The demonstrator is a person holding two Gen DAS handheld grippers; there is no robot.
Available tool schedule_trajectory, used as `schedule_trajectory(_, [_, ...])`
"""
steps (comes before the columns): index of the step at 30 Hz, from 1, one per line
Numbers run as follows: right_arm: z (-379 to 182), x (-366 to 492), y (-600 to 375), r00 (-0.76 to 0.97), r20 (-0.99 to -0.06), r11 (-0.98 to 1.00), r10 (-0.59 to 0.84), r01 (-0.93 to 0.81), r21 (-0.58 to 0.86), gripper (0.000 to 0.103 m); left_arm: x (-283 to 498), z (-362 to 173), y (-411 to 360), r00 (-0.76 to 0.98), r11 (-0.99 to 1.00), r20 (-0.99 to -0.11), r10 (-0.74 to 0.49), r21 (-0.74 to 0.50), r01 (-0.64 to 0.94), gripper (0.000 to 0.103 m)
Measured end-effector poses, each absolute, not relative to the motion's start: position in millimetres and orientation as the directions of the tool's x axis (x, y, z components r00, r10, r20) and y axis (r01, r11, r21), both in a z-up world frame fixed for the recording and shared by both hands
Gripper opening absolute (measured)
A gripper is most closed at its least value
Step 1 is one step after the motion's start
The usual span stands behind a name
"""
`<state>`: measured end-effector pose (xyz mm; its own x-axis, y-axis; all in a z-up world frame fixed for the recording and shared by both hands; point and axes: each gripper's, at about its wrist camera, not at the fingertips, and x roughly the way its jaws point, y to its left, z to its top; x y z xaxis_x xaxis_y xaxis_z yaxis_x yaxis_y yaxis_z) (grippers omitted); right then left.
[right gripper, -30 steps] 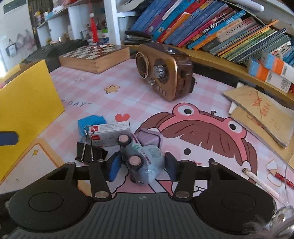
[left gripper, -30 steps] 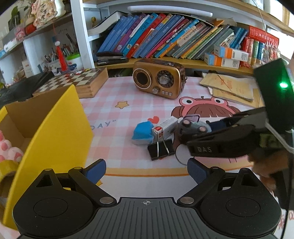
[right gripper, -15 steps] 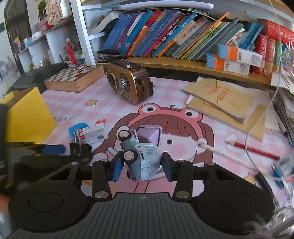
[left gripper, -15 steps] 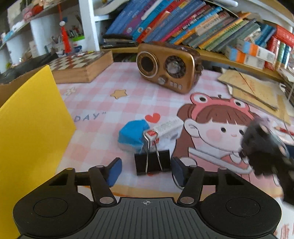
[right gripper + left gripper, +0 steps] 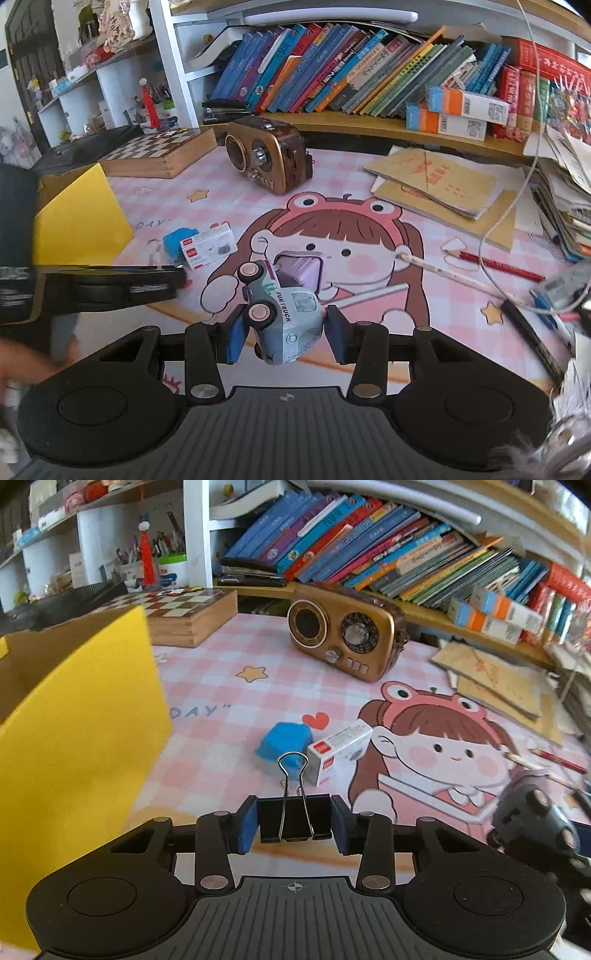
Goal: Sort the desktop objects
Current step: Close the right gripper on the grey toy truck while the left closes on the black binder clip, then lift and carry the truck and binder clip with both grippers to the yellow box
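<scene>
Two tools, each seen best by its own camera. Left tool (image 5: 294,823): jaws closing, blue pads against both ends of a black binder clip (image 5: 294,819) with wire handles folded forward, low over the counter (image 5: 221,686). Right tool (image 5: 283,334): clenched on a pale blue toy truck (image 5: 282,314) with pink wheels, tilted on its side and lifted clear. Only the right view shows the truck whole, plus a lilac cube (image 5: 299,269) behind it. Beyond the clip: crumpled blue lump (image 5: 284,740), white staple box (image 5: 338,751) touching it. Left: yellow cardboard box (image 5: 74,746). Farther back: glossy brown radio (image 5: 345,637), wooden chessboard (image 5: 181,613).
</scene>
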<state>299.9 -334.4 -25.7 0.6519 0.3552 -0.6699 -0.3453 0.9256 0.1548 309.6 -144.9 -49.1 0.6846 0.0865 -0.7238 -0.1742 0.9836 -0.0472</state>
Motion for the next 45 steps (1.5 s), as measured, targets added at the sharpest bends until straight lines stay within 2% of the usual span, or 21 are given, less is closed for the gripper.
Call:
schedule_trajectory(11, [-7.7,253.2,-329.2,0.655,-0.679,0.938,0.332,-0.307,0.162,0.042,236.1,-4.7,-132.0,0.738,0.988,-0.671,-0.080,-0.151,-0.031,0.039])
schedule_trajectory(21, [15.3,202.8,-309.8,0.713,-0.644,0.959,0.276,-0.253,0.130,0.042,192.3,17.3,-112.6,0.748,0.971,-0.633,-0.200,-0.231,0.064,0.039])
schedule_trajectory(36, [20.1,126.9,-262.0,0.717,-0.665,0.976,0.207,-0.201,0.087,0.042,126.5,16.5,-59.5,0.736,0.945,-0.618,-0.278,-0.315,0.092,0.039])
schedule_trajectory(45, [17.5,76.3,-221.5,0.705,-0.677,0.975,0.212,-0.196,0.100,0.042,80.7,18.8,-27.2,0.727,0.941,-0.618,-0.299,-0.316,0.119,0.039])
